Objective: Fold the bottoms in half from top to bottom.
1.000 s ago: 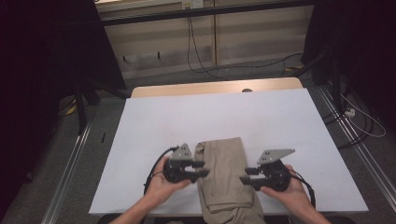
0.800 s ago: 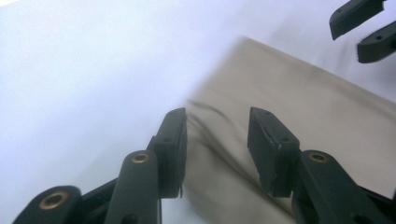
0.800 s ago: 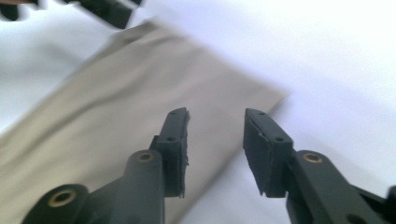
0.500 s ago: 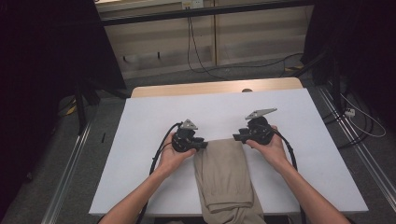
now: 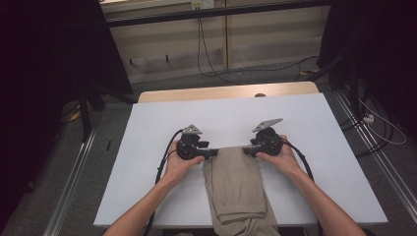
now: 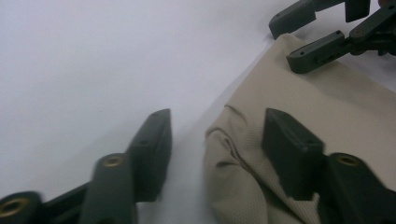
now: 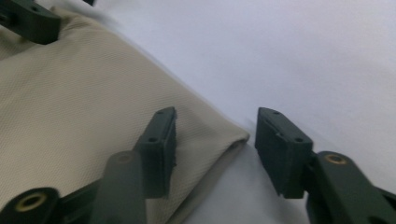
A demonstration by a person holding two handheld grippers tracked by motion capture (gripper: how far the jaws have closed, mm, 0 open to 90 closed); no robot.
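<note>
A folded beige cloth [image 5: 235, 187] lies lengthways on the white table [image 5: 162, 132], its near end hanging past the front edge. My left gripper [image 5: 211, 153] sits at the cloth's far left corner and my right gripper [image 5: 247, 150] at its far right corner. In the left gripper view the jaws [image 6: 217, 119] have just been opening and stand apart, with the rumpled corner of the cloth [image 6: 327, 102] loose between them. In the right gripper view the jaws [image 7: 217, 116] have also been opening. One hangs over the cloth [image 7: 70, 107] and the other over bare table, with the corner between them.
A wooden strip [image 5: 226, 92] runs along the table's far edge. Metal rails [image 5: 74, 191] flank both sides, and cables [image 5: 211, 59] lie on the floor beyond. White surface spreads left, right and beyond the cloth. The right gripper's jaws [image 6: 285, 42] cross the top right of the left gripper view.
Both hands have moved away from the person, from the cloth's sides near the front edge up to its far corners. In the last half second they have stayed there.
</note>
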